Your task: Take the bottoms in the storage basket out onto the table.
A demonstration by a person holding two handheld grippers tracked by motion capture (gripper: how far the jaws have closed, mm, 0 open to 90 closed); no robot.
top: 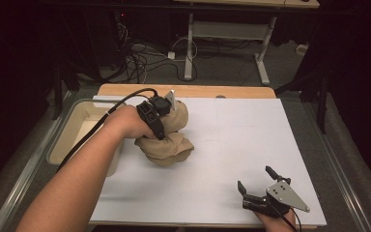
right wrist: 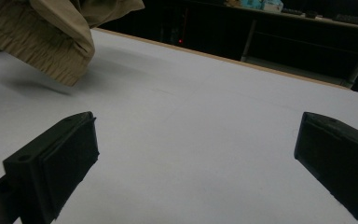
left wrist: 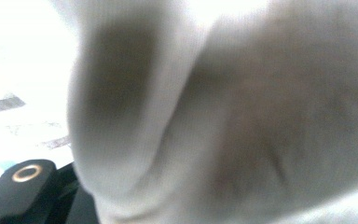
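A bunched tan cloth (top: 166, 145) sits at the left middle of the white sheet (top: 236, 135). My left gripper (top: 160, 110) is pushed into the top of the cloth, its tips hidden in the folds. In the left gripper view the blurred cloth (left wrist: 242, 116) presses right against the camera, with one black jaw at the bottom left. In the right gripper view the cloth (right wrist: 51, 42) hangs a little off the sheet with a shadow under it. My right gripper (top: 254, 177) rests near the front right edge, open, with nothing but bare sheet between its pads (right wrist: 70, 158).
A beige bin (top: 84, 113) stands just left of the sheet, under the left forearm. The wooden table edge (top: 198, 90) runs along the back. Beyond it are floor cables (top: 140, 63) and a desk leg (top: 189, 48). Dark surroundings flank both sides.
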